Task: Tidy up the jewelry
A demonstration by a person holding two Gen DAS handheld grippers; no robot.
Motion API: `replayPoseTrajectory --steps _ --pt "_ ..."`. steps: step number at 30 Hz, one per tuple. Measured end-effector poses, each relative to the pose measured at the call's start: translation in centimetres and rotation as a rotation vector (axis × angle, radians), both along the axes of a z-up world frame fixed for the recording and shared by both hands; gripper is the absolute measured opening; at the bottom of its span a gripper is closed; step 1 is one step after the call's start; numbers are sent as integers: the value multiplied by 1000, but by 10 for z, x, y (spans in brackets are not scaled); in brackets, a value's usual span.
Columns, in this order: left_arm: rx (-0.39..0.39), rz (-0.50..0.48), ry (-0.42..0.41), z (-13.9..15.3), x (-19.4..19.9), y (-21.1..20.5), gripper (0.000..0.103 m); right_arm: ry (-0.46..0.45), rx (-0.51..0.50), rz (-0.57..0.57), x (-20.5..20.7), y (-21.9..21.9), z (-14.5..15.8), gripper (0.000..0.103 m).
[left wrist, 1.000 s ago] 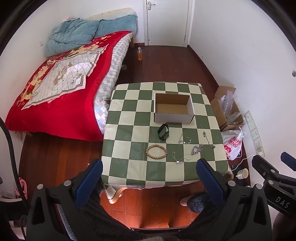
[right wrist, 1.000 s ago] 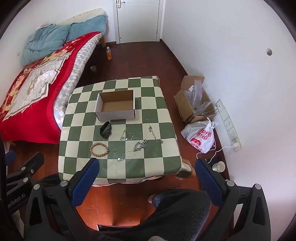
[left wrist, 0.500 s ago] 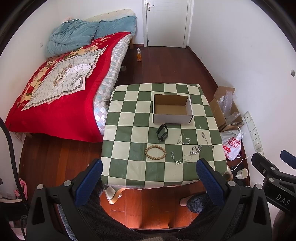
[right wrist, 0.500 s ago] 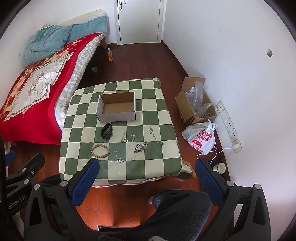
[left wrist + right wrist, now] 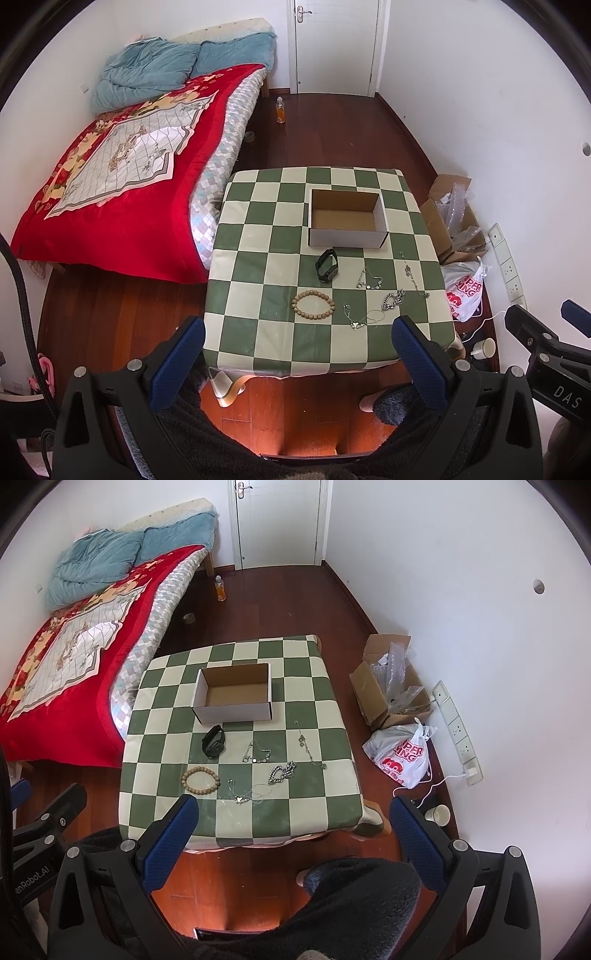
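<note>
On a green-and-cream checked table (image 5: 258,332) (image 5: 317,805) stands an open, empty cardboard box (image 5: 347,218) (image 5: 234,692). In front of it lie a black wristband (image 5: 327,265) (image 5: 213,741), a wooden bead bracelet (image 5: 313,304) (image 5: 200,781), a chunky silver chain (image 5: 393,300) (image 5: 282,772) and several thin silver chains (image 5: 369,280) (image 5: 256,755). My left gripper (image 5: 297,358) is open and empty, high above the table's near edge. My right gripper (image 5: 293,830) is open and empty, also well above the near edge.
A bed with a red quilt (image 5: 122,192) stands left of the table. On the floor to the right are an open carton (image 5: 391,686), a plastic bag (image 5: 402,757), a power strip (image 5: 458,731) and a paper cup (image 5: 437,814). A bottle (image 5: 280,110) stands near the door.
Both grippers have drifted slightly, so the table sits a little lower in both views. Nothing on the table has moved.
</note>
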State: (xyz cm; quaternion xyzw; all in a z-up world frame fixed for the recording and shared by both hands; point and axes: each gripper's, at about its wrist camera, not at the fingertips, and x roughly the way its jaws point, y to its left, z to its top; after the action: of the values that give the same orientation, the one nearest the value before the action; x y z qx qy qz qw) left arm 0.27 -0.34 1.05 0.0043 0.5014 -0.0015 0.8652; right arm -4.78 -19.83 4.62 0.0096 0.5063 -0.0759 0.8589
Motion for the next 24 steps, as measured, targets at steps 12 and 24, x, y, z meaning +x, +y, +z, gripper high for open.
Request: replayPoseTrajectory --steps 12,24 --pt "-1 -1 -5 2 1 0 103 -2 1 0 2 0 2 103" --pt "-2 -2 -19 5 -3 -2 103 -14 -4 4 6 -4 11 103"
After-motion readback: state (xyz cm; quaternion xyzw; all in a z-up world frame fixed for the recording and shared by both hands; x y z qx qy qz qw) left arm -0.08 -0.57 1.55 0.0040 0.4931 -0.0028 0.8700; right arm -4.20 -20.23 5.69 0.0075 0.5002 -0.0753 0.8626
